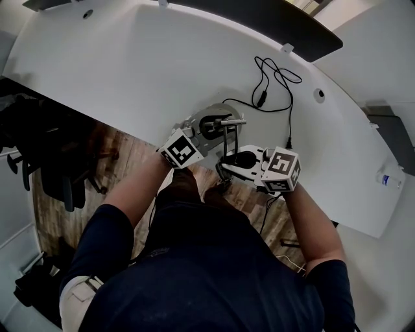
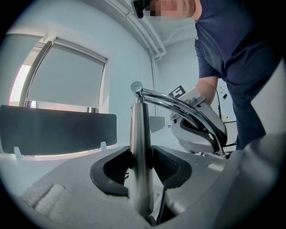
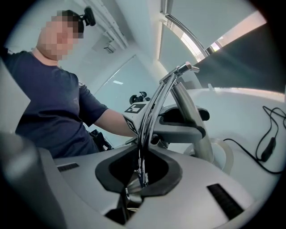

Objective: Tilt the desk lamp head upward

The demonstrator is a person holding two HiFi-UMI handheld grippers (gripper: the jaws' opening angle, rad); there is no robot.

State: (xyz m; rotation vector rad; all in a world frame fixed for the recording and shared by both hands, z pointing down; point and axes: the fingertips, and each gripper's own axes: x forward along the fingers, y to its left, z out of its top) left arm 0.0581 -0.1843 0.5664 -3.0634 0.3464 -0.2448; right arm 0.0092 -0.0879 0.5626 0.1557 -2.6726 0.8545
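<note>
A chrome desk lamp stands on its round base [image 1: 209, 118] near the front edge of the white desk [image 1: 130, 71]. My left gripper [image 2: 140, 167] is shut on the lamp's upright pole [image 2: 140, 143], with a black pad [image 2: 169, 166] against each side. From the pole's top, the thin curved head bar [image 2: 187, 106] arcs down into the right gripper [image 2: 199, 132]. In the right gripper view that head bar [image 3: 154, 105] runs between the jaws of my right gripper [image 3: 140, 172], which is shut on its lower end. The two grippers [image 1: 206, 133] [image 1: 228, 159] face each other across the lamp.
A black cable [image 1: 275, 84] with an inline switch loops over the desk behind the lamp. A small white bottle [image 1: 391, 181] sits at the desk's right end. A dark screen [image 1: 272, 19] lines the far edge. Dark chairs [image 1: 39, 162] stand on the wooden floor at left.
</note>
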